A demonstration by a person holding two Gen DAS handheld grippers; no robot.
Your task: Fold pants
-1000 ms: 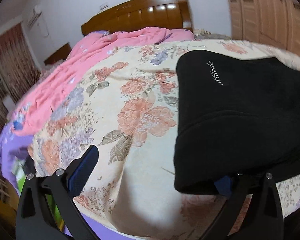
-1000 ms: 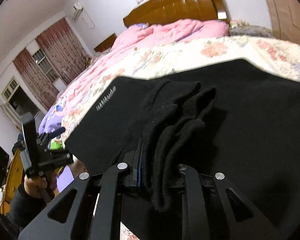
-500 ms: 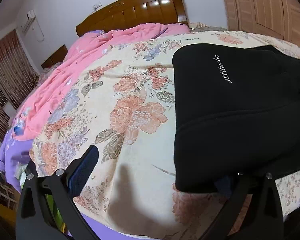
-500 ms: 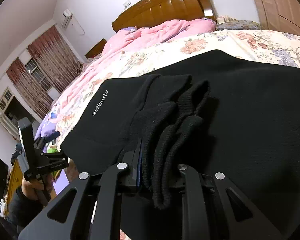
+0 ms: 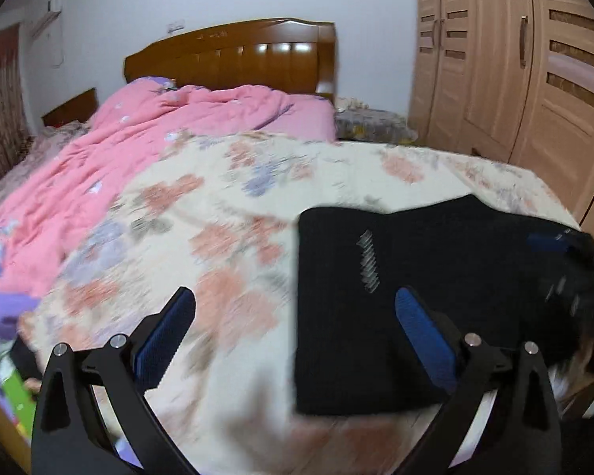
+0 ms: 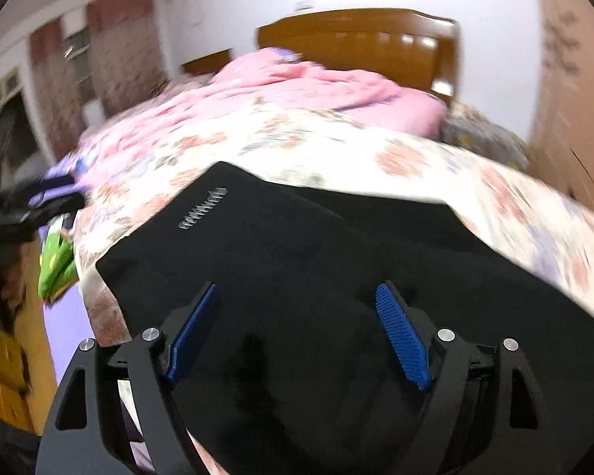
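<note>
1. We see the black pants (image 6: 336, 285) lying folded into a flat block on the floral quilt (image 5: 225, 245), near the bed's foot edge, with pale lettering (image 6: 202, 207) on the top layer. The frames are blurred, so fine creases are hard to read.
2. We judge the fabric soft, thick and limp: it will sag and unfold if lifted by one point, and it looks light enough for one claw. It should not slip, given its fuzzy knit look and the ribbed blue pads (image 6: 402, 336).
3. We would take hold at a folded edge or corner, pinching all layers together, ideally with both claws spaced along the same edge.
4. Our right gripper (image 6: 297, 332) hangs over the pants with its jaws opening wide; cloth lies below them, but the pads do not press on it.
5. Our left gripper (image 5: 293, 336) stands wide and holds nothing; one finger is over the quilt, the other over the pants' left edge.
6. Beyond, we see a pink duvet (image 5: 138, 150), a wooden headboard (image 5: 233, 55) and a wardrobe (image 5: 514, 63).
</note>
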